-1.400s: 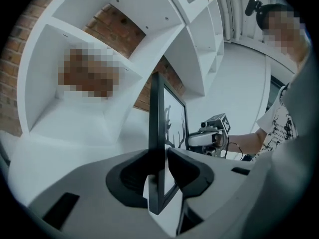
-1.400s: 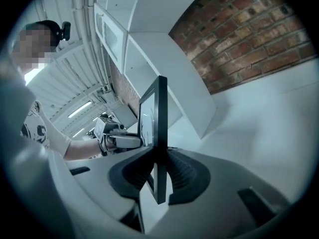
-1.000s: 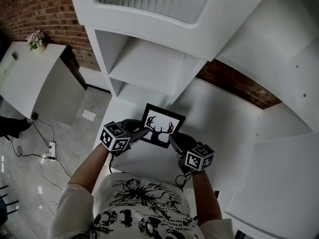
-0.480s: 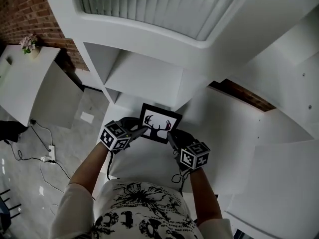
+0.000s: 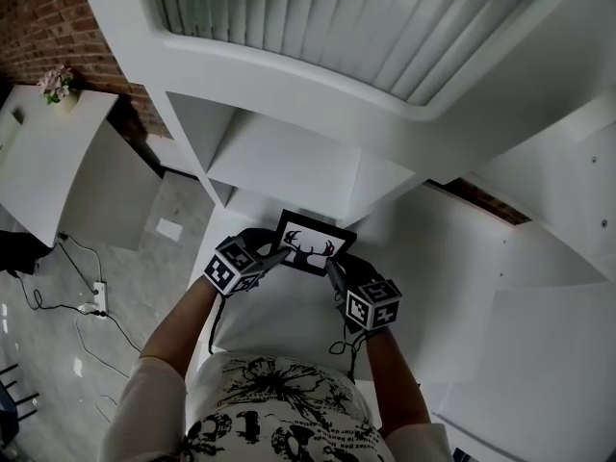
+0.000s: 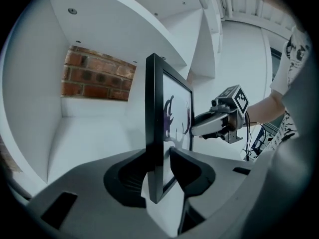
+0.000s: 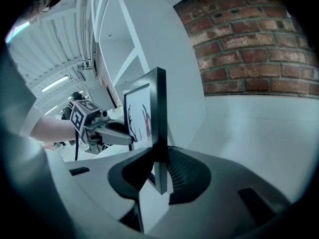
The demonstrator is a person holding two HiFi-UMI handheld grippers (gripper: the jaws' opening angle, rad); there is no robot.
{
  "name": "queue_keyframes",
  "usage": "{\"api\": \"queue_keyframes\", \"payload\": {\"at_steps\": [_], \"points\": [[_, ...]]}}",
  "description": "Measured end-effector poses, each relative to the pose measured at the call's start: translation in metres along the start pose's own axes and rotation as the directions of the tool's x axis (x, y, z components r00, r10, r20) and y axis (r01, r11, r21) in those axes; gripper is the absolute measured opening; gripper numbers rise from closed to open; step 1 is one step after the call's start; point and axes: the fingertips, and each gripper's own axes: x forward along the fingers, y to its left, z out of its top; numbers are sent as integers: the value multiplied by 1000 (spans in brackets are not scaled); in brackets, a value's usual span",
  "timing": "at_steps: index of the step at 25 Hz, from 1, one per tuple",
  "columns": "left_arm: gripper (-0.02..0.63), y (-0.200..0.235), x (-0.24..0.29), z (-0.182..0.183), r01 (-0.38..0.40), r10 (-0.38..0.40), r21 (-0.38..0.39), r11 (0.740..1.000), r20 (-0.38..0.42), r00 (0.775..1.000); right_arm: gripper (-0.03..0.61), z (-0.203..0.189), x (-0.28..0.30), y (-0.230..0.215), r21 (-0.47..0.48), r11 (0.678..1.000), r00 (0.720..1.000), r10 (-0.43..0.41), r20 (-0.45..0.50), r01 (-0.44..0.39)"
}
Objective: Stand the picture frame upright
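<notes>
A black picture frame (image 5: 313,245) with a deer-antler print stands nearly upright on its lower edge over a white shelf (image 5: 279,308). My left gripper (image 5: 282,251) holds its left side; in the left gripper view the frame (image 6: 154,123) sits edge-on between the jaws of that gripper (image 6: 158,163), which are opening while still against it. My right gripper (image 5: 332,266) holds the right side, and in the right gripper view the frame (image 7: 159,113) is pinched between the pads of that gripper (image 7: 160,166). Each gripper shows in the other's view: the right (image 6: 214,125), the left (image 7: 107,131).
White shelf compartments (image 5: 289,152) rise behind the frame, with a brick wall (image 6: 97,76) at the back of the niche. A white side table (image 5: 58,152) with a small flower pot (image 5: 60,83) stands at left. Cables (image 5: 87,296) lie on the floor.
The frame has tipped further upright and shifted a little toward the back of the shelf. Both grippers stayed on its sides and moved with it.
</notes>
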Motion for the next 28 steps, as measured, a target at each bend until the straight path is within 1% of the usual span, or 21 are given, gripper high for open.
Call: {"api": "queue_keyframes", "payload": {"at_steps": [5,11,15,17,22,25,28], "points": [[172,13,5,-3,-26,25,-51,998,-18,1000,94,-2,10,-3,-11,999,999,-45,-14,45],[178,20,9,1,-54,53,-34,998,-31,998,98,4,15,-9,-29,997,997,-76,7,76],[181,28,12,4,-76,76,8,997,-36,996,100,10,20,-14,-35,993,994,-112,20,113],[181,29,15,7,-80,80,13,997,-33,996,101,11,19,-18,-35,992,992,-124,22,124],[189,33,19,11,-97,96,-11,995,-23,995,104,13,22,-21,-42,993,993,-112,30,113],[193,38,18,11,-112,112,-22,993,-25,993,106,15,24,-22,-42,992,992,-119,30,121],[186,45,19,12,-145,144,-53,988,-23,989,110,16,25,-25,-33,992,992,-123,31,124]]}}
